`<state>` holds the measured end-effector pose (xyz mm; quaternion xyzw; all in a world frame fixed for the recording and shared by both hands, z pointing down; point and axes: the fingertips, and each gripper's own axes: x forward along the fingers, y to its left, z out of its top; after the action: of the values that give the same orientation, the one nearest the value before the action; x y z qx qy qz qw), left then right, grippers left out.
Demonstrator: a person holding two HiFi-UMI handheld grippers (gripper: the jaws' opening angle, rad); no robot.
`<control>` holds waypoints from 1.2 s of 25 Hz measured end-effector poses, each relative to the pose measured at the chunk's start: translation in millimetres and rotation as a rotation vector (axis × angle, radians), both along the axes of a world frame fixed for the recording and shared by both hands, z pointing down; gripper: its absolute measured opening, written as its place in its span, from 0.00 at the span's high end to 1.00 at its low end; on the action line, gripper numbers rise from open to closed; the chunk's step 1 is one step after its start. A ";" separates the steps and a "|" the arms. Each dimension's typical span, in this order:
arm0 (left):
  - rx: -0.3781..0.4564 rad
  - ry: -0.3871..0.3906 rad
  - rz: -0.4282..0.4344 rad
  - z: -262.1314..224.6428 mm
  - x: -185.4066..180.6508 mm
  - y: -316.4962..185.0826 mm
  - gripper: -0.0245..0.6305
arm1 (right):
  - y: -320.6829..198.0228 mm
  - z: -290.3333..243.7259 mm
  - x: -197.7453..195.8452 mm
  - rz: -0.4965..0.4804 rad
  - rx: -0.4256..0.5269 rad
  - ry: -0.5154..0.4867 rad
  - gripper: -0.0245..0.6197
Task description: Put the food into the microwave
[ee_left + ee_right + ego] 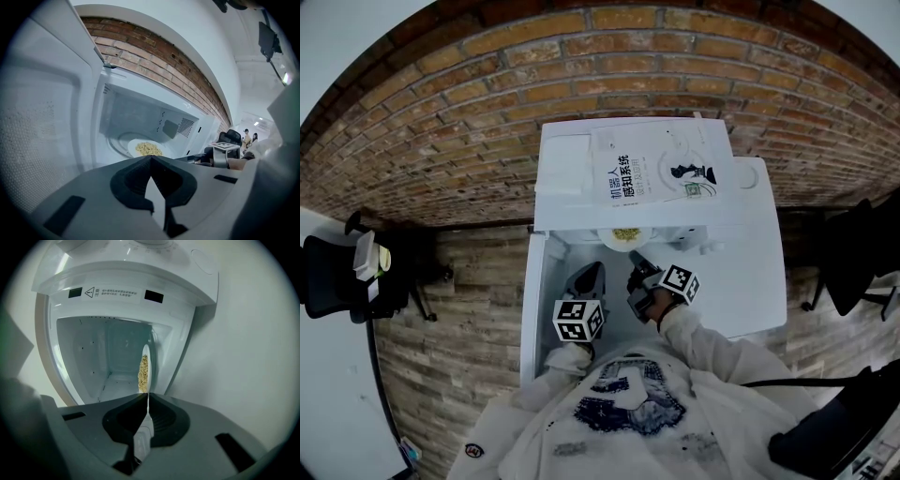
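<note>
The microwave [581, 150] stands on the white counter [750, 281] in front of a brick wall [487, 103]. Its door [531, 309] is swung open to the left side, and a printed booklet [661, 173] lies on its top.

The plate [132, 149] with the yellow food [149, 148] is inside the cavity, lying flat on the round glass turntable [117, 140]. From my head view only its front part shows, just under the front edge of the microwave.

My right tongs [146, 397] reach into the opening from the right side. They are pressed together and pinch the thin near rim of the plate. In the right gripper view the plate shows edge-on, because the camera is rolled, and the food sits just beyond the tips.

My left tongs [150, 158] hang lower in front of the open cavity, just beside the inner face of the door and apart from the plate. Their tips are pressed together with nothing between them.
</note>
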<state>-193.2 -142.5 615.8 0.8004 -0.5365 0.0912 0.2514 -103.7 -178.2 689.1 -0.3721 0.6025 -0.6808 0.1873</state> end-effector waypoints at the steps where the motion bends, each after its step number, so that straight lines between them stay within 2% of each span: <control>1: -0.001 0.000 0.000 0.6 0.0 0.1 0.95 | -1.7 0.4 -0.2 0.001 0.000 -0.001 0.93; 30: -0.021 -0.006 0.003 5.2 -2.9 1.5 0.95 | -44.3 0.0 -11.1 0.014 0.018 -0.011 0.93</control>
<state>-196.1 -140.9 621.0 0.7981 -0.5352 0.0998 0.2581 -114.9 -222.5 689.2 -0.3711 0.6050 -0.6759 0.1986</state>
